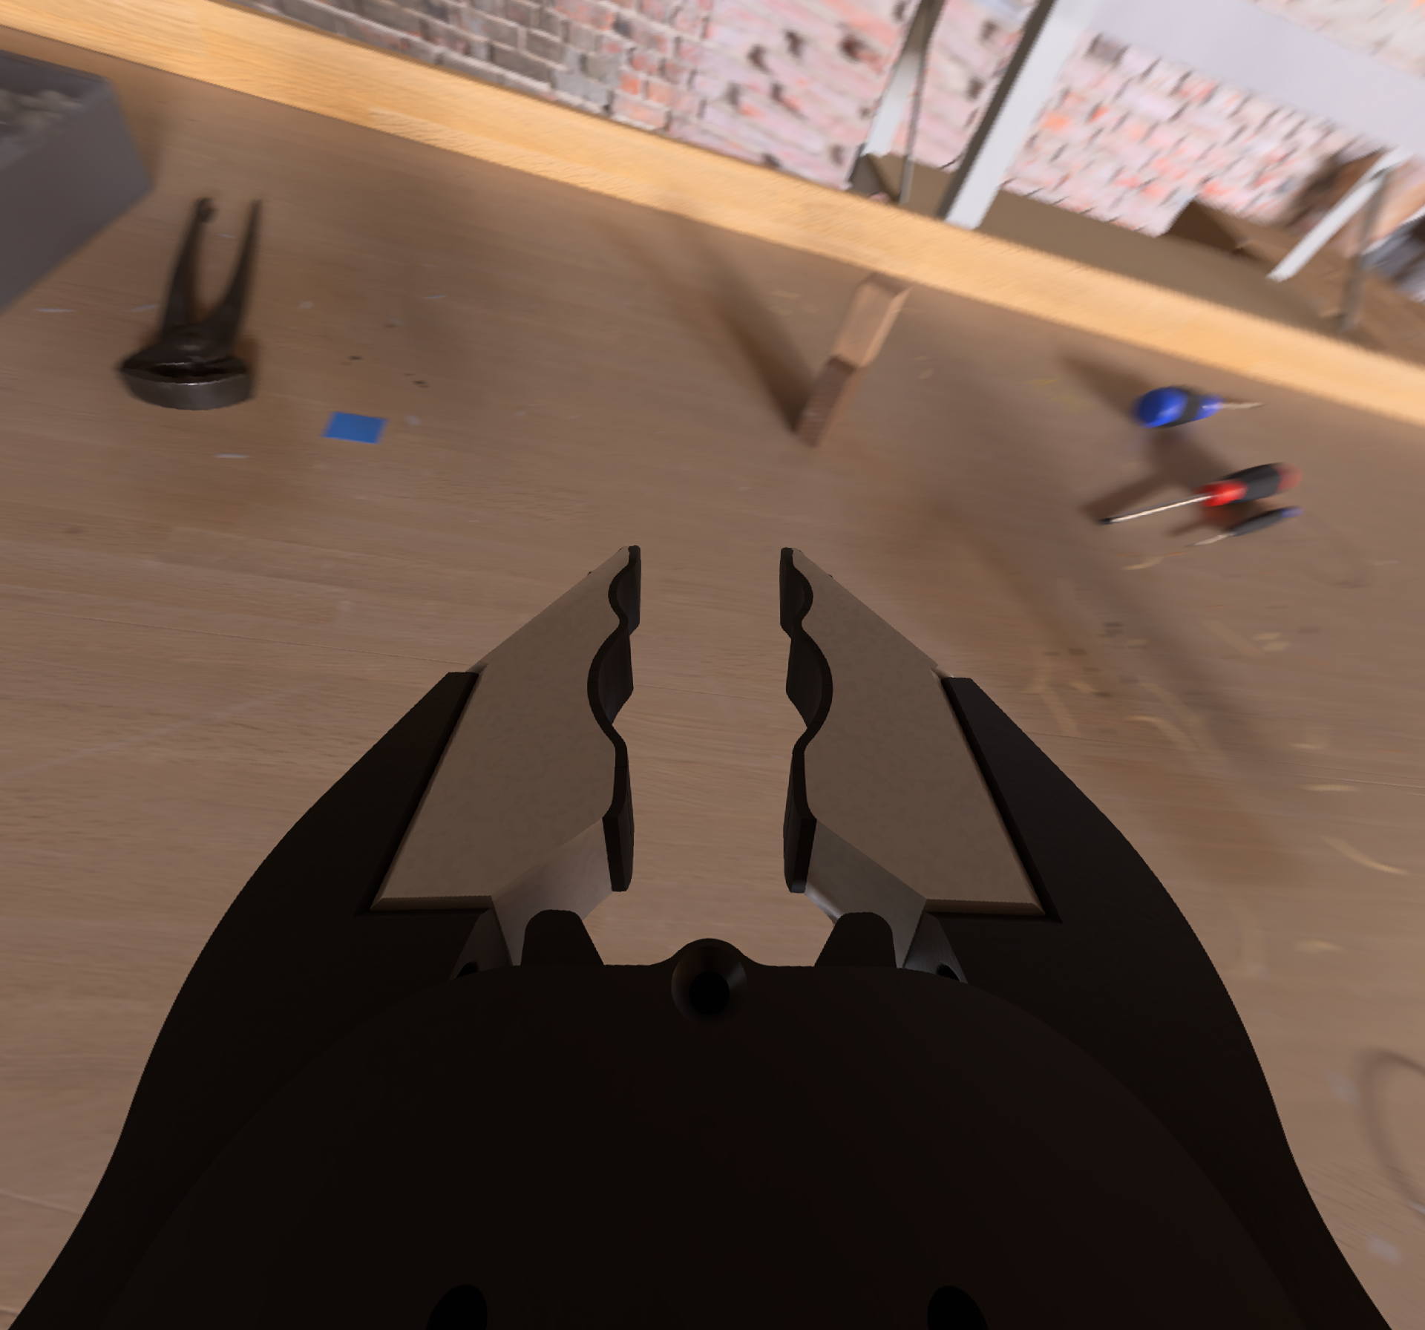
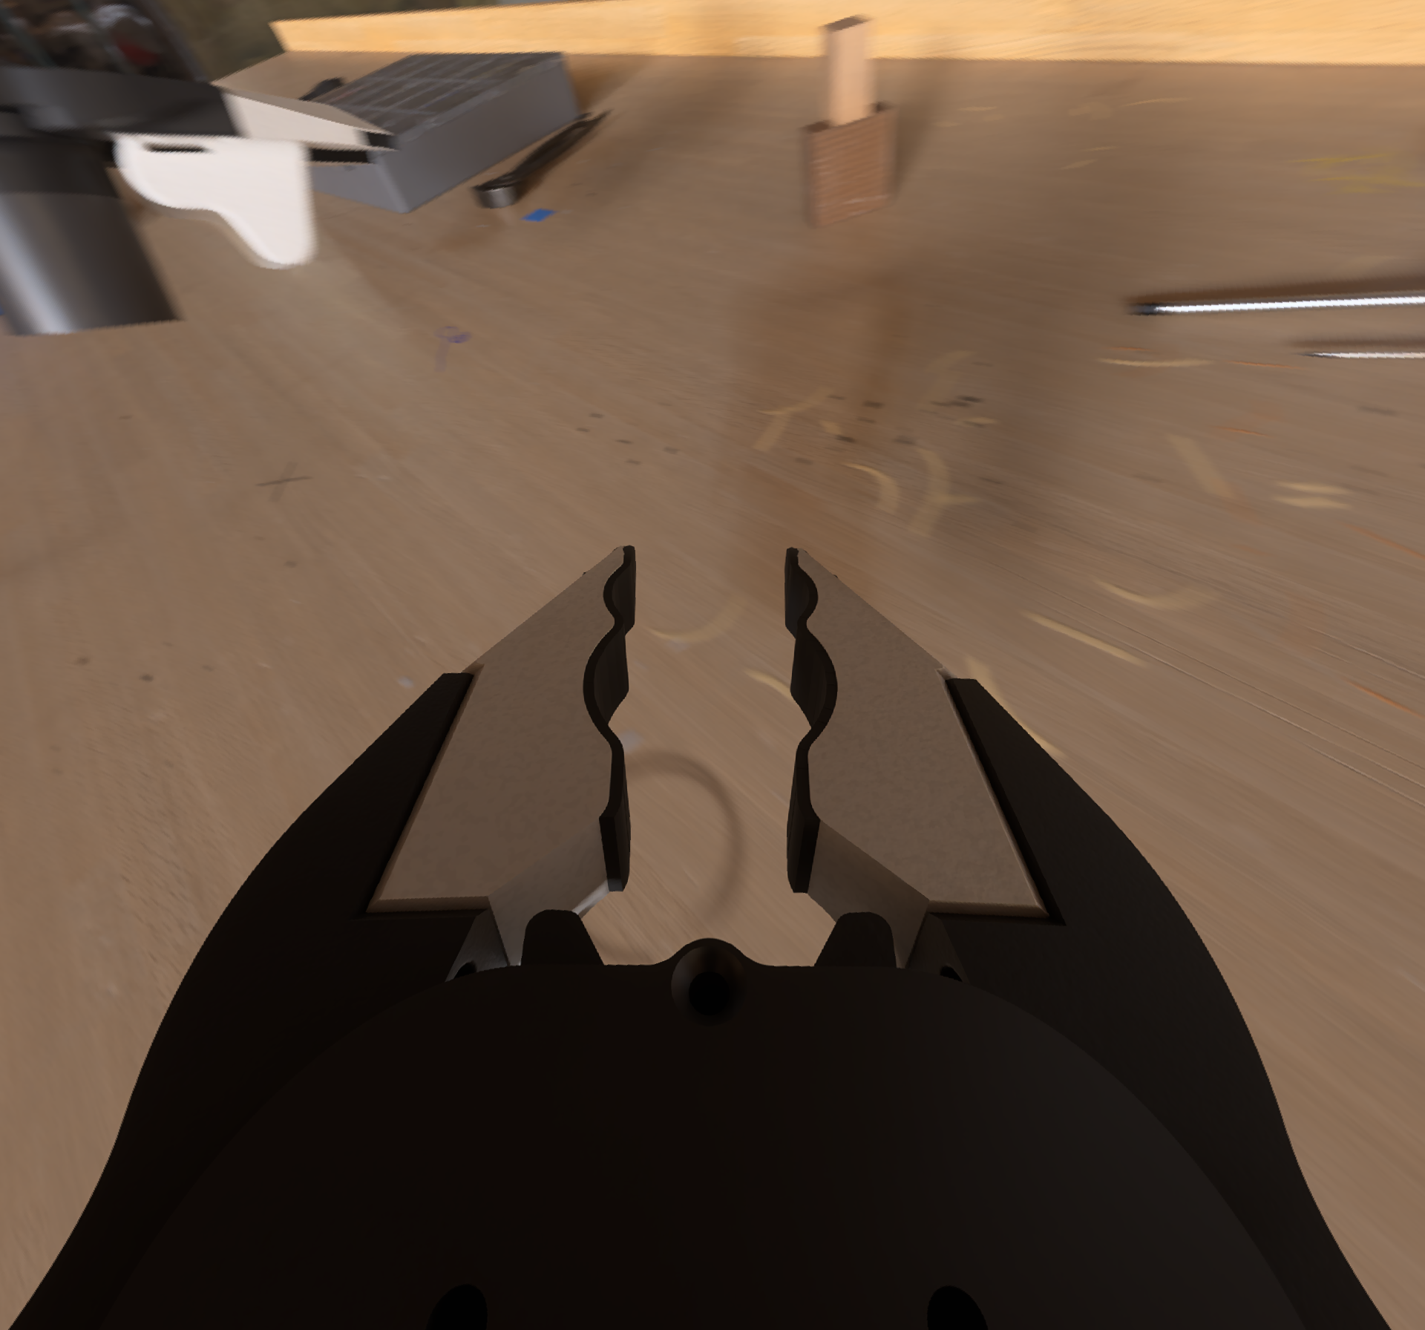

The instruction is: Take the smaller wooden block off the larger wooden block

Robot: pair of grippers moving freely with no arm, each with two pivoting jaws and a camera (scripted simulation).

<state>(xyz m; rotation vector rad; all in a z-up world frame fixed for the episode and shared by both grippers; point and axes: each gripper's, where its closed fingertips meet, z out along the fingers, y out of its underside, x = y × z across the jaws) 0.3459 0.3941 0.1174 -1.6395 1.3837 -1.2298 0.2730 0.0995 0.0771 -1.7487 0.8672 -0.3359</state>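
Note:
A small pale wooden block stands on a larger, darker wooden block near the table's far edge. Both also show in the left wrist view, the small block above the large block. My left gripper is open and empty, well short of the blocks and a little left of them. My right gripper is open and empty, far in front of the blocks. The left gripper also shows at the upper left of the right wrist view.
Dark pincers and a blue tape square lie to the left, beside a grey box. Blue and red screwdrivers lie to the right of the blocks. A raised wooden rim runs along the table's far edge.

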